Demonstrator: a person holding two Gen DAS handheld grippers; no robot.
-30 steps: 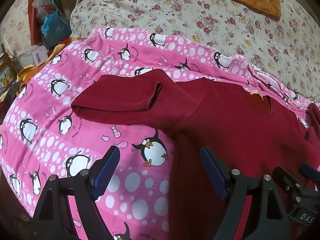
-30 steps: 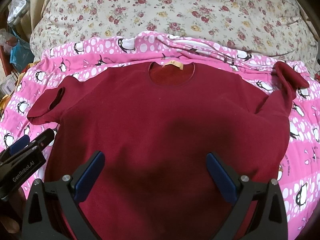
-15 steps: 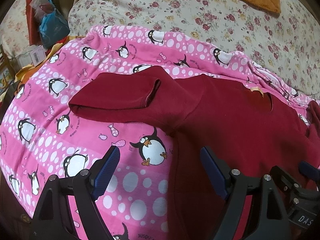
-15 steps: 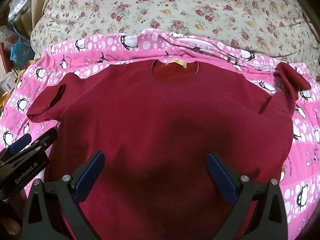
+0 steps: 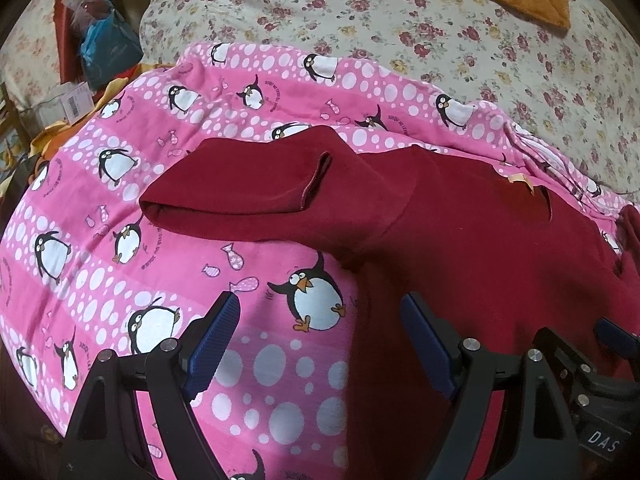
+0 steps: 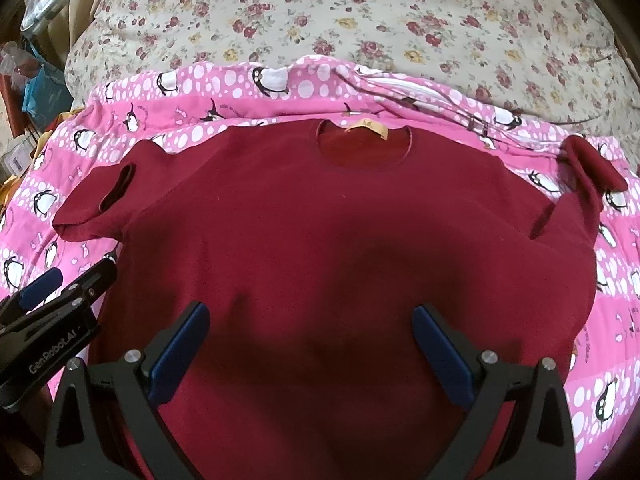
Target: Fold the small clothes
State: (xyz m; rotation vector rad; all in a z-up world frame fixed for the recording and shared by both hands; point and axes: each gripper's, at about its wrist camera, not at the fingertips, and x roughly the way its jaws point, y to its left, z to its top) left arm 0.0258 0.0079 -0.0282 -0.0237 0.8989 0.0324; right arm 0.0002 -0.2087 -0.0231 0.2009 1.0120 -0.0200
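- Presently: maroon shirt [image 6: 340,240] spread flat on penguin blanket [image 5: 120,200], neckline far side.
- Left gripper [image 5: 320,344], right gripper [image 6: 312,352]: jaws wide apart, empty, above shirt's near hem.
- Advice: pinch the hem corners evenly, fold straight toward the neckline.

Bedroom: floral quilt [image 6: 360,20], penguin blanket [image 5: 120,184]

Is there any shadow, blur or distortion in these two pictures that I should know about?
Right wrist view: a dark shadow lies on the middle of the red shirt, ahead of the open right tongs. Left wrist view: the open left tongs shade the pink penguin blanket. Both views: sharp, edges curved by fisheye, corners black.
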